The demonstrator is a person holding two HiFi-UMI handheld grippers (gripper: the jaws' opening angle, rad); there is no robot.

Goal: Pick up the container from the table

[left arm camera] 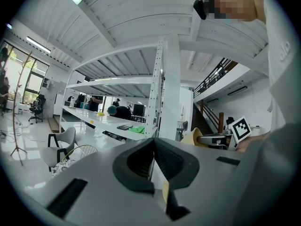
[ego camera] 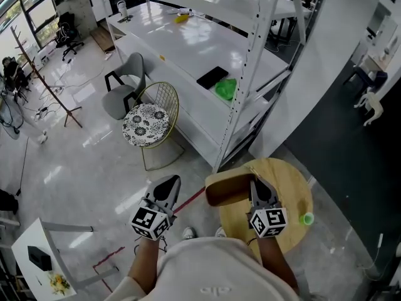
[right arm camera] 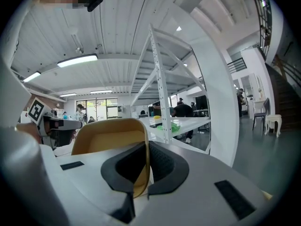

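A tan open container (ego camera: 227, 190) hangs over the round wooden table (ego camera: 291, 177). My right gripper (ego camera: 256, 184) is shut on its right wall. In the right gripper view the thin tan wall of the container (right arm camera: 106, 135) is pinched between the dark pads of the right gripper (right arm camera: 146, 160), and the container's hollow faces left. My left gripper (ego camera: 170, 185) is off to the left over the floor, shut with nothing in it. In the left gripper view the pads of the left gripper (left arm camera: 153, 160) meet, and the container (left arm camera: 192, 136) shows at the right.
A small green thing (ego camera: 306, 219) lies on the table's right edge. Behind stands a white shelf rack (ego camera: 245, 74) holding a green bundle (ego camera: 225, 89) and a black item (ego camera: 212, 77). A wire chair with a patterned cushion (ego camera: 145, 123) stands on the glossy floor at the left.
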